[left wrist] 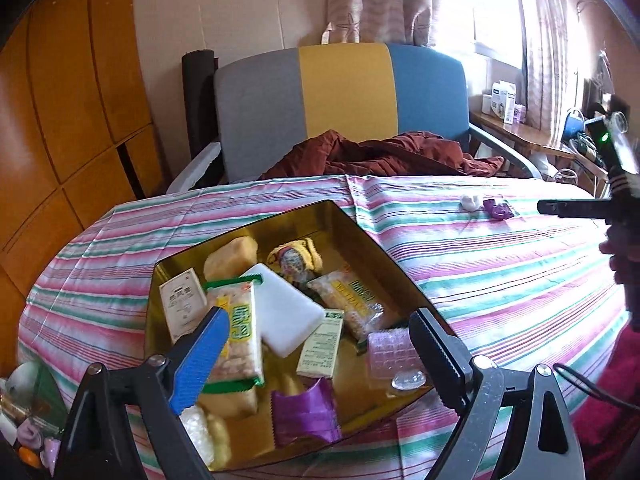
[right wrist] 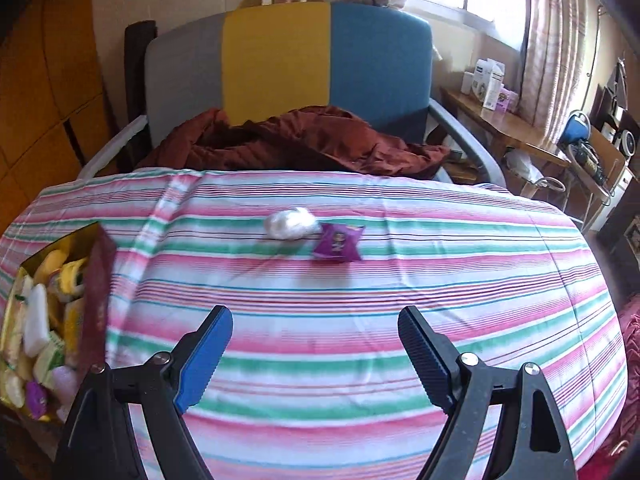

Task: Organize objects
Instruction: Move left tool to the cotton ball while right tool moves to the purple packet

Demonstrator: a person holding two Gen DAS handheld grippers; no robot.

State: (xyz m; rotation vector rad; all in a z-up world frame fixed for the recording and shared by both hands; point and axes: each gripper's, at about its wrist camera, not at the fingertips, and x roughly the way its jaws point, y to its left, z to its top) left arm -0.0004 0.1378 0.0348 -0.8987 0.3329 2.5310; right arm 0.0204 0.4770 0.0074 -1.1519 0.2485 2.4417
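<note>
A gold-lined box [left wrist: 352, 224] sits on the striped cloth, filled with several snack packets, a white block [left wrist: 286, 312] and a purple packet [left wrist: 306, 410]. My left gripper [left wrist: 320, 328] hangs open above the box, nothing between its fingers. In the right wrist view the box [right wrist: 98, 280] is at the far left. A white wrapped lump [right wrist: 290, 223] and a small purple packet [right wrist: 339, 242] lie side by side on the cloth farther back. My right gripper [right wrist: 316, 328] stands open over bare cloth, short of them. From the left wrist view both appear as the lump [left wrist: 470, 201] and packet [left wrist: 498, 210].
A chair [right wrist: 280, 64] with grey, yellow and blue back stands behind the table, a maroon garment [right wrist: 296, 140] on its seat. A wooden shelf [right wrist: 500, 124] with boxes is at the right. Small items [left wrist: 28, 408] lie off the table's left edge.
</note>
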